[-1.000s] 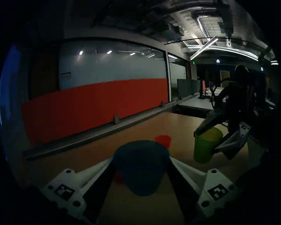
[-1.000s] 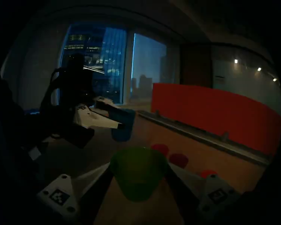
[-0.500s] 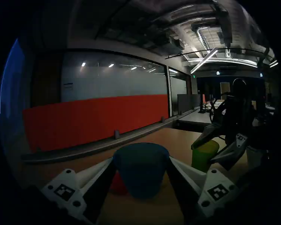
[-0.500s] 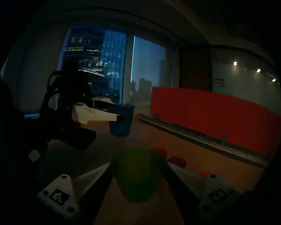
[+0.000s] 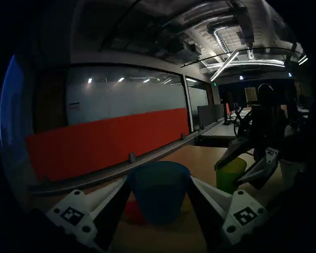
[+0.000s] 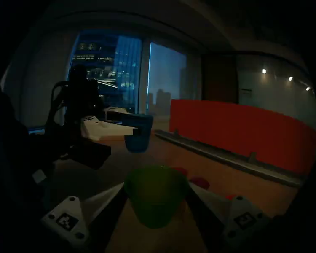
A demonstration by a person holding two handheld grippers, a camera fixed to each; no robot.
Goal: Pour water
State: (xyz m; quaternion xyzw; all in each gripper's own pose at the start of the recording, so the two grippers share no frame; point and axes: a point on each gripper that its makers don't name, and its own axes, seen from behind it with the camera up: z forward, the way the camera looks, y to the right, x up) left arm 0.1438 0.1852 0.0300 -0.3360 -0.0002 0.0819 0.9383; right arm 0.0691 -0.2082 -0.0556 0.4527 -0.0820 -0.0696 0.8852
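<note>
Two level grips: left gripper (image 5: 159, 180), upright blue cup (image 5: 159, 196); right gripper (image 6: 156, 185), green cup (image 6: 156, 200)

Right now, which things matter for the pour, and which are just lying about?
In the job: blue cup in left gripper; green cup in right gripper.
Lying about: red cups on the table.

My left gripper (image 5: 159, 180) has both fingers pressed on the blue cup (image 5: 159, 194), which is upright over the wooden table (image 5: 200, 157). A red cup (image 5: 134, 212) sits just behind it, lower left (mostly hidden). Farther right, my right gripper (image 5: 245, 162) clamps a green cup (image 5: 229, 173), also upright and well apart from the blue one. Light is dim, so I cannot tell the contents.
</note>
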